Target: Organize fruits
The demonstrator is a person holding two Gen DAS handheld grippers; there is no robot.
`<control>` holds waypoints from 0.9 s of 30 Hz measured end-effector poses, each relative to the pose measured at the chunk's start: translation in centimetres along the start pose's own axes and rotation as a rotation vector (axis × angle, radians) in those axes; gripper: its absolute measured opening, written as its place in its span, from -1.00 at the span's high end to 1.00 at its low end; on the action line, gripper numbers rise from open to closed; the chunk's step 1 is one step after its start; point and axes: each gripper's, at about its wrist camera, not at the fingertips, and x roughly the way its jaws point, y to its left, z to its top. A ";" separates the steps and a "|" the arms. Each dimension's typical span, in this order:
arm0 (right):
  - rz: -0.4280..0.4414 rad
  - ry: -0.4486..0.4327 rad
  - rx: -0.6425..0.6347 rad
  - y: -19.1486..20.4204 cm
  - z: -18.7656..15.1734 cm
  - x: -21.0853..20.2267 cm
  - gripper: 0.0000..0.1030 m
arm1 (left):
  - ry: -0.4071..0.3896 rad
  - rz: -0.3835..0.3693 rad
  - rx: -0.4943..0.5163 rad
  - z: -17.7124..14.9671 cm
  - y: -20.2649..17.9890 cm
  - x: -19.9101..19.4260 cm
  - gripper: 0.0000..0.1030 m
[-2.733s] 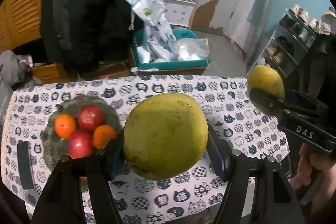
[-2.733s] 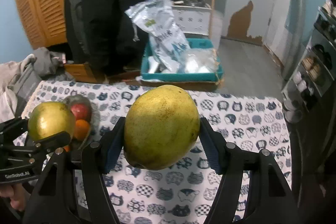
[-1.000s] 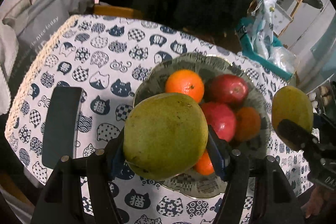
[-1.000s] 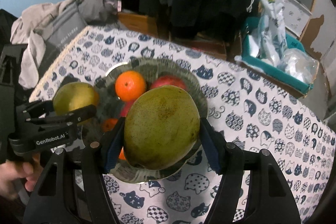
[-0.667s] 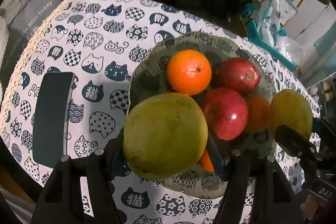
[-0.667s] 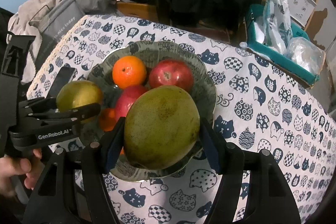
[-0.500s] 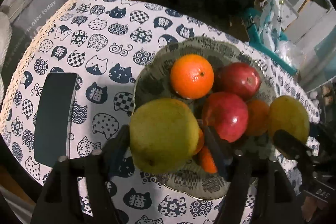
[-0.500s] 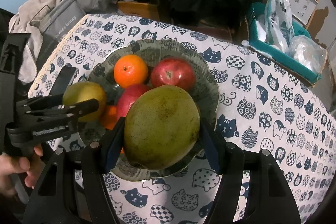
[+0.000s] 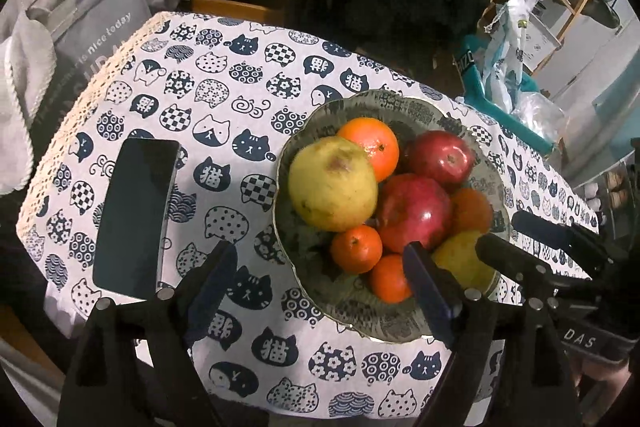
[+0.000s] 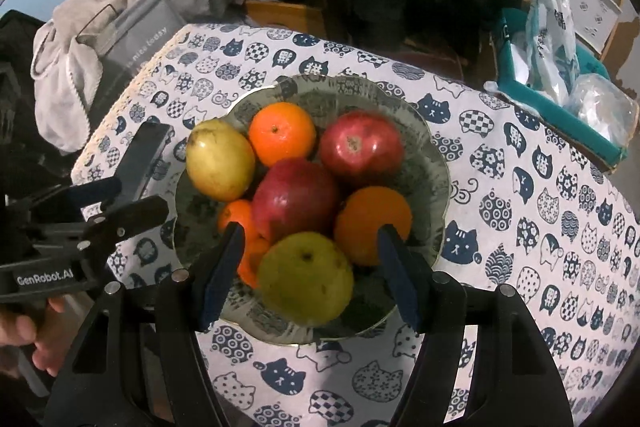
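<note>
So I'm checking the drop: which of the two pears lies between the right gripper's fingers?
The greener pear at the bowl's near edge; the yellower pear sits far-left.

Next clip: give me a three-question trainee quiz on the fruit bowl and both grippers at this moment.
1. True or false: the left gripper grips a yellow-green pear.
2. How many red apples lie in the patterned grey ceramic bowl?
3. Multiple choice: the flat black phone lies on the cat-print tablecloth (A) inside the bowl, (B) beside the bowl, apart from it, (C) under the right gripper.

Key:
1. False; its jaws stand open and empty, and both pears rest in the bowl.
2. Two.
3. B.
</note>
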 end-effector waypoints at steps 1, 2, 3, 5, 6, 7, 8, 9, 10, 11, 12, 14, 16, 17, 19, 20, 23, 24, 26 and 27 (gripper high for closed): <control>-0.005 -0.002 0.002 0.0 0.0 -0.1 -0.35 | -0.003 0.003 0.001 -0.1 0.0 -0.3 -0.67; -0.008 -0.005 0.004 -0.1 0.0 -0.2 -0.35 | -0.005 0.003 0.001 -0.1 0.0 -0.5 -0.67; -0.009 -0.008 0.006 -0.1 0.0 -0.4 -0.35 | -0.012 -0.002 0.000 -0.2 -0.1 -0.9 -0.67; -0.022 -0.023 0.008 -0.2 0.0 -1.0 -0.35 | -0.027 -0.004 0.003 -0.2 -0.2 -1.6 -0.67; -0.034 -0.031 0.004 -0.2 0.0 -1.4 -0.35 | -0.039 -0.006 0.008 -0.3 -0.4 -2.0 -0.67; -0.051 -0.042 -0.003 -0.1 0.1 -1.9 -0.35 | -0.051 -0.007 0.016 -0.2 -0.6 -2.5 -0.67; -0.067 -0.054 -0.008 -0.1 0.1 -2.4 -0.35 | -0.065 -0.005 0.024 -0.3 -0.8 -3.1 -0.67; -0.080 -0.066 -0.013 -0.1 0.2 -3.0 -0.35 | -0.080 -0.005 0.032 -0.2 -1.1 -3.6 -0.67; -0.093 -0.079 -0.017 -0.1 0.3 -3.7 -0.35 | -0.091 -0.007 0.038 -0.2 -1.2 -4.1 -0.67; -0.103 -0.094 -0.022 -0.1 0.3 -4.4 -0.35 | -0.102 -0.009 0.043 -0.2 -1.4 -4.6 -0.67; -0.112 -0.104 -0.024 -0.1 0.4 -4.9 -0.36 | -0.113 -0.011 0.049 -0.2 -1.6 -5.1 -0.67; -0.137 -0.134 -0.028 -0.2 0.6 -6.3 -0.42 | -0.138 -0.016 0.057 -0.2 -1.9 -6.1 -0.67; -0.160 -0.166 -0.031 -0.2 0.7 -7.7 -0.44 | -0.161 -0.023 0.066 -0.2 -2.3 -7.2 -0.67; -0.170 -0.181 -0.034 -0.3 0.8 -8.4 -0.44 | -0.175 -0.031 0.071 -0.2 -2.6 -7.8 -0.67; -0.189 -0.215 -0.038 -0.3 0.7 -9.9 -0.46 | -0.198 -0.036 0.080 -0.2 -3.0 -8.7 -0.67; -0.197 -0.230 -0.040 -0.3 0.7 -10.5 -0.47 | -0.210 -0.037 0.085 -0.3 -3.2 -9.2 -0.67; -0.225 -0.276 -0.047 -0.3 0.7 -12.6 -0.50 | -0.250 -0.044 0.107 -0.2 -4.0 -10.6 -0.67; -0.232 -0.290 -0.047 -0.4 0.7 -13.2 -0.52 | -0.259 -0.048 0.112 -0.2 -4.2 -11.0 -0.67; -0.240 -0.322 -0.048 -0.5 0.6 -14.7 -0.55 | -0.282 -0.051 0.119 -0.2 -4.7 -11.9 -0.67; -0.244 -0.336 -0.047 -0.5 0.5 -15.3 -0.55 | -0.295 -0.050 0.122 -0.1 -4.9 -12.4 -0.67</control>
